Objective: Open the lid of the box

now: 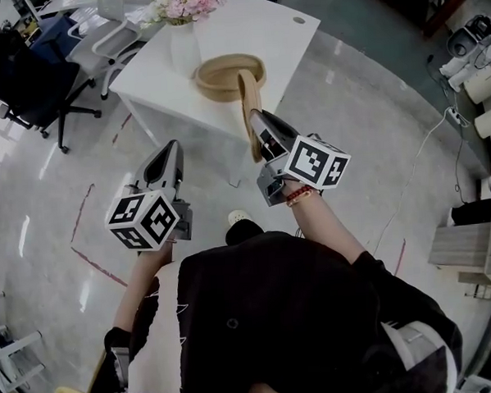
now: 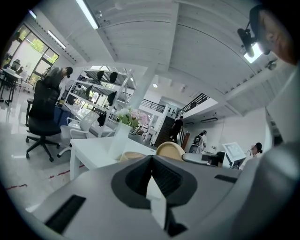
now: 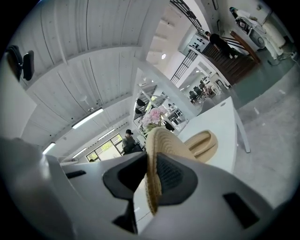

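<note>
A round tan woven box (image 1: 217, 89) stands open on the white table (image 1: 277, 24). Its flat woven lid (image 1: 246, 91) hangs on edge over the table's near corner, clear of the box, with my right gripper (image 1: 255, 117) shut on its lower rim. In the right gripper view the lid (image 3: 160, 139) runs between the jaws of the right gripper (image 3: 151, 163), and the box (image 3: 207, 143) lies beyond. My left gripper (image 1: 174, 146) is shut and holds nothing, over the floor short of the table. In the left gripper view the left gripper (image 2: 151, 158) points at the box (image 2: 132, 155) and the lid (image 2: 169, 149).
A white vase of pink flowers (image 1: 183, 26) stands on the table behind the box. Office chairs (image 1: 34, 83) are at the left, and cables and rolls (image 1: 479, 81) lie at the right. Red tape marks (image 1: 89, 261) cross the glossy floor. People (image 2: 177, 127) stand far off.
</note>
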`<state>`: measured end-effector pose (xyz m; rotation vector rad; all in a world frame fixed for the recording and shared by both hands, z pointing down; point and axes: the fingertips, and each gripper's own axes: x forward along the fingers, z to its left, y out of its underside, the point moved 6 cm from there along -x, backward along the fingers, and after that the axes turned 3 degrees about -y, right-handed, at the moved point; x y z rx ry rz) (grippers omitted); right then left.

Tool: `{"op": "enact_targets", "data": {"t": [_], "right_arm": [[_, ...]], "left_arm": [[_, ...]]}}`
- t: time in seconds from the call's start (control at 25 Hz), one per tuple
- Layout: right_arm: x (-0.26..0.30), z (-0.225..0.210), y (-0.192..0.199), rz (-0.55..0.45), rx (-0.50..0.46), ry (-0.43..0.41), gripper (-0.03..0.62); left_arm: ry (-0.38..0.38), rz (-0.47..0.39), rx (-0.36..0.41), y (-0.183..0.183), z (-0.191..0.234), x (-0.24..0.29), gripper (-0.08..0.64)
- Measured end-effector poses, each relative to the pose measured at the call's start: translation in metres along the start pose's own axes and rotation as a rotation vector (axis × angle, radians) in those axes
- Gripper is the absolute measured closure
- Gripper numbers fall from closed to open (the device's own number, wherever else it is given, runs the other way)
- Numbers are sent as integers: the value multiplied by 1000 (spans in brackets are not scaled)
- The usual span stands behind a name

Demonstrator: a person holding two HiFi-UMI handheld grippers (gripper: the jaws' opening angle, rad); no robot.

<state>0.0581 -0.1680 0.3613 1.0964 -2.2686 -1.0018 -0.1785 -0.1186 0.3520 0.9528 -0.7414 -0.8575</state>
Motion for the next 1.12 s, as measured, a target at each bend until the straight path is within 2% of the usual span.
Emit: {"op": "enact_targets", "data": {"t": [0.36,0.64,1.12], "right_arm": [[-10,14,23,28,-73,37,522],[-17,16,30,70,-189,82,520],[-23,19,30,86,-224,73,520]], "left_arm": [[28,20,-4,11,-8,-9,549],[31,21,-4,16,-14,-6,549],[24,31,-30,20,-17,-7,549]]}}
